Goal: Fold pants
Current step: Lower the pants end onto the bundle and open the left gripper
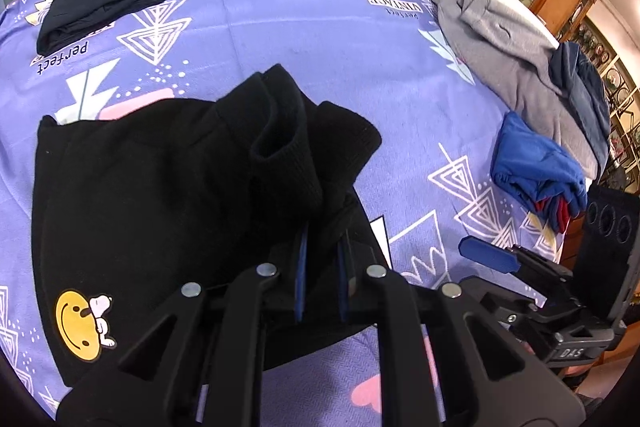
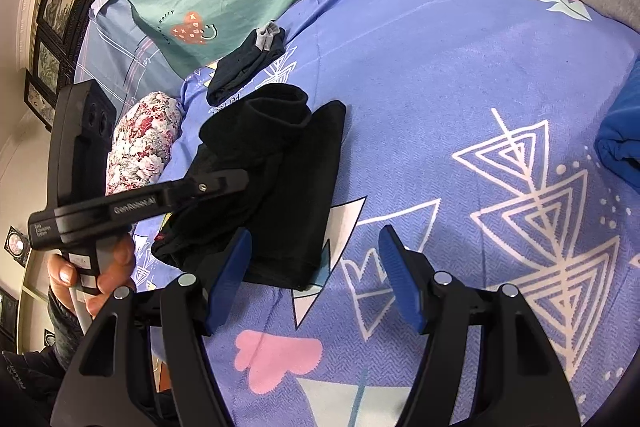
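Pants [image 1: 160, 187] lie left of centre on the bed [image 1: 300, 27], part-folded. Left gripper [image 1: 324, 259] jaws clamp a fabric edge; right gripper [image 2: 316, 279] jaws stand open, empty. Risk: bunched cuffs may spill, skewing the fold.

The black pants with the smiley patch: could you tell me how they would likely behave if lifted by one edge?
The black pants would probably sag and unfold, since the cuffs pinched in the left gripper already bunch limply. The thick, fleecy-looking fabric suggests moderate weight and little slipperiness.
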Demonstrator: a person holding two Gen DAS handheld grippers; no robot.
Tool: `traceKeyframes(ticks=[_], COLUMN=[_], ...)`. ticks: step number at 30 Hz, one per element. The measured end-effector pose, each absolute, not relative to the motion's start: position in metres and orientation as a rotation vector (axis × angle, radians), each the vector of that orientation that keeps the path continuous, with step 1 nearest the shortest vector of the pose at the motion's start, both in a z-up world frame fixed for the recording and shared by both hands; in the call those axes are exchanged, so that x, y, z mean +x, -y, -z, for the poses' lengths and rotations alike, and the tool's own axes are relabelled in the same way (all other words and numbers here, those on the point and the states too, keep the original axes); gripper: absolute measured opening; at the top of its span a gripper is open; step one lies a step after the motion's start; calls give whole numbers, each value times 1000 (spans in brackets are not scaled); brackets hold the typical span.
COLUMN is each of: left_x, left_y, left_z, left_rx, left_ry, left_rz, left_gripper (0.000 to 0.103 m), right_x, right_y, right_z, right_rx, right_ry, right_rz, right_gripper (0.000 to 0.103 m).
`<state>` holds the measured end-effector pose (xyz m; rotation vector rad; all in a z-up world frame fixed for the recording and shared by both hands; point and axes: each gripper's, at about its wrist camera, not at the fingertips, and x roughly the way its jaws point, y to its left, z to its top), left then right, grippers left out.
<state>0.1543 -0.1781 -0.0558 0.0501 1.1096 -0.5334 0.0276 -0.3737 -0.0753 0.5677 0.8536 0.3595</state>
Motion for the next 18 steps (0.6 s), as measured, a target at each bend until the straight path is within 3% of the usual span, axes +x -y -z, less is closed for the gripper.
traceKeyframes(ticks=[4,6,7,8,9,18], left_x=[156,156,157,156,155,136], left_y=[182,181,180,179,177,153], left_z=[70,79,82,84,85,52], left_rx=[57,54,27,-3,-45,-65], left_ry=[-1169,-1206,-1228,-1242,-1258,-1204], left_rz=[529,528,552,577,611,703], left_gripper=[16,24,42,69,75,84], right_x=[29,30,31,31,32,43], right_y=[373,371,370,370,369,366], right_z=[75,74,75,74,74,72], right_rx=[563,557,557,557,555,547], right_ry=[-859,-864,-867,-868,-870,-888], right_rz=[-358,-351,-350,-349,-348,-320], right_gripper=[67,67,67,67,67,67])
